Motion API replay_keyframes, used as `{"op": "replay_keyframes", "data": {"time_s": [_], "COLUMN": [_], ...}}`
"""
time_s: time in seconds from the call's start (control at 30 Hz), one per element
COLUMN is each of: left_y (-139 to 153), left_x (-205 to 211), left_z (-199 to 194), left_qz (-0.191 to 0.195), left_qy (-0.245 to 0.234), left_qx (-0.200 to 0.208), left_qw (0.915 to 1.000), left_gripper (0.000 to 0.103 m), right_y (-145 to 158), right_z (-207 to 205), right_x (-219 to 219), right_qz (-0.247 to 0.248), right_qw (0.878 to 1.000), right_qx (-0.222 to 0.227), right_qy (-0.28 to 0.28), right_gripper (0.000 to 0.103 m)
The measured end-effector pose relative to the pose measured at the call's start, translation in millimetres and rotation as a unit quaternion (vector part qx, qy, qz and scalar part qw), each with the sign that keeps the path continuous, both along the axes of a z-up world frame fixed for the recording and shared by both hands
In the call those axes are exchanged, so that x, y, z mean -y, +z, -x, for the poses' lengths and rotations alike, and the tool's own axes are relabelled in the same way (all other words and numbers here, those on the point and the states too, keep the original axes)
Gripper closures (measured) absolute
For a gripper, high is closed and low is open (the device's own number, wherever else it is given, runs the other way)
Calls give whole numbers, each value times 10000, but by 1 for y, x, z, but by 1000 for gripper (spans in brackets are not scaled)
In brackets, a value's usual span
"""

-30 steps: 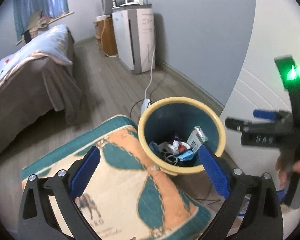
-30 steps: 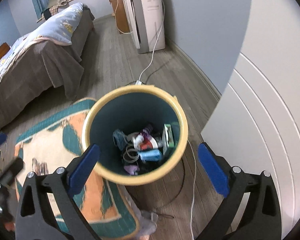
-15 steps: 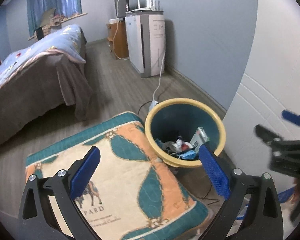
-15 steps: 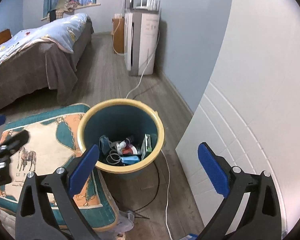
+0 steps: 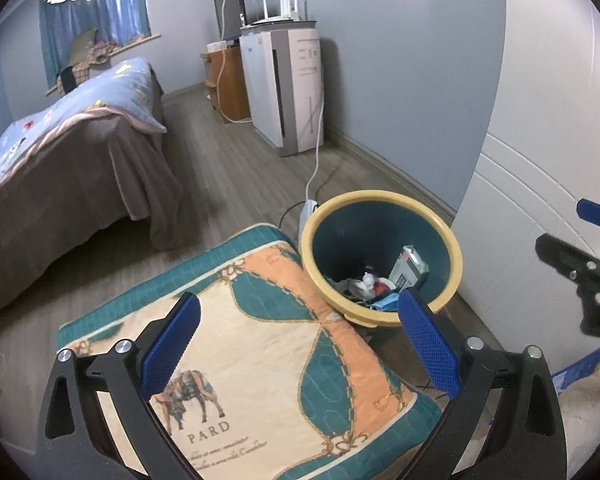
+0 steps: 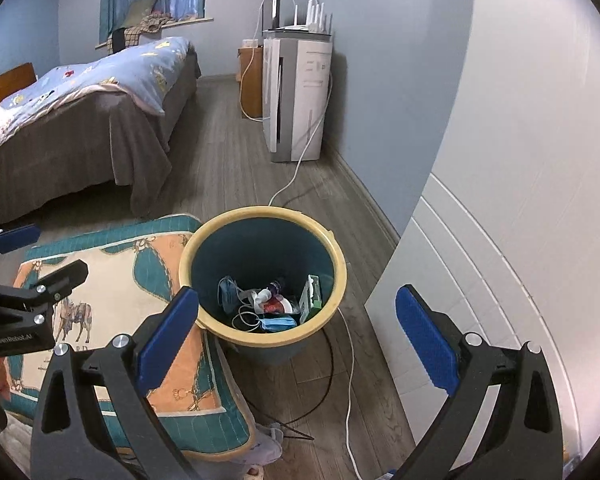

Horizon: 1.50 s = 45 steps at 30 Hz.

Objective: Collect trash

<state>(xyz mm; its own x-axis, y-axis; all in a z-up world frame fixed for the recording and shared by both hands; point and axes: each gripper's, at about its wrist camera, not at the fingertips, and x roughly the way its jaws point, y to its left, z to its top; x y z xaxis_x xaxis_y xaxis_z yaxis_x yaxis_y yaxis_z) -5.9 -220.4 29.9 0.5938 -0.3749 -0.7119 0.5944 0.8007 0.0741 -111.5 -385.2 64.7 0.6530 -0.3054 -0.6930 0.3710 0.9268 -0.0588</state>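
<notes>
Yellow-rimmed bin [image 6: 262,216] touching cushion [image 5: 260,344] edge | left gripper [image 5: 300,344], right gripper [image 6: 298,338] wide open (empty)

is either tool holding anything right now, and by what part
Nothing is held. The left tool and right tool are both open and empty above the trash bin.

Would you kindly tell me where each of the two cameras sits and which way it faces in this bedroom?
Left wrist: on the left gripper, looking forward and down over the patterned cushion toward the trash bin; own open fingers show, and the right gripper enters at the right edge.
Right wrist: on the right gripper, looking into the bin from above; the left gripper enters at the left edge.
Shared: bin, cushion, bed, air purifier.
</notes>
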Motion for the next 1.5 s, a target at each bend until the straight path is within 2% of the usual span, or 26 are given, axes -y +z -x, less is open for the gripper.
{"op": "replay_keyframes", "data": {"time_s": [1.5], "left_y": [3], "left_x": [-5], "left_z": [2], "left_qz": [1], "left_qy": [-46], "left_qx": [-24], "left_qw": [10000], "left_gripper": [5], "right_y": [-4], "right_z": [0], "right_x": [0], "right_qz": [-74], "right_qw": [9998], "right_qx": [-115], "right_qy": [-154], "right_gripper": [6]}}
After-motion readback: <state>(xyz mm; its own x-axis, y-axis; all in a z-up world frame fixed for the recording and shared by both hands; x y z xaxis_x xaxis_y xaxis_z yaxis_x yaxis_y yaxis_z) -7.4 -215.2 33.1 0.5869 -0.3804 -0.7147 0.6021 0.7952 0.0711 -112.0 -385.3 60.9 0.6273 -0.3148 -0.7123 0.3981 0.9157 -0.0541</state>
